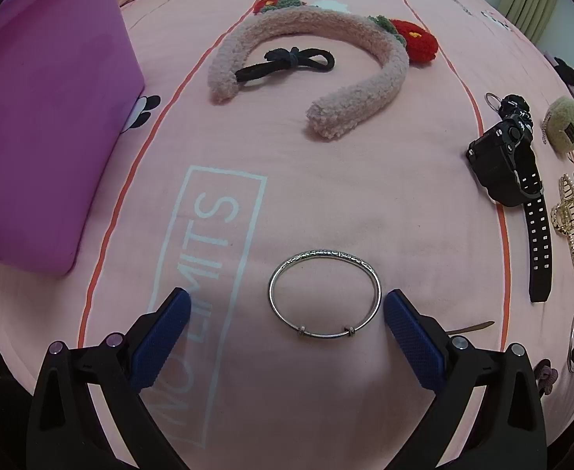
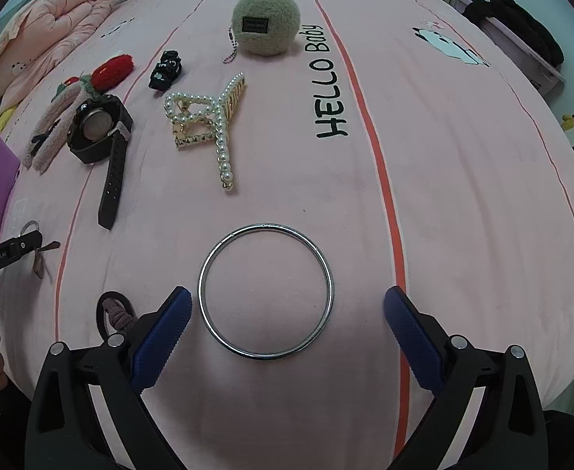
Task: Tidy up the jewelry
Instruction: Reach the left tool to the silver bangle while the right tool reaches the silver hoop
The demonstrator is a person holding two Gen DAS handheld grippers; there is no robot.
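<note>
**Hovering over two bangles on the pink bed**

Spreading both sets of blue pads wide, we hold nothing. Our left gripper has its fingers released on either side of a thin silver bangle with two small beads, which lies flat on the pink bedsheet; the right-hand pad sits just beside its rim. Our right gripper is likewise released, with a plain silver ring bangle flat on the sheet between its pads, nearer the left-hand one.

Farther from our left gripper lie a fuzzy pink headband with a black hair tie inside its curve, and a black watch. Beyond our right gripper we see a pearl hair claw and a green plush ball. A purple box stands at the left.
</note>
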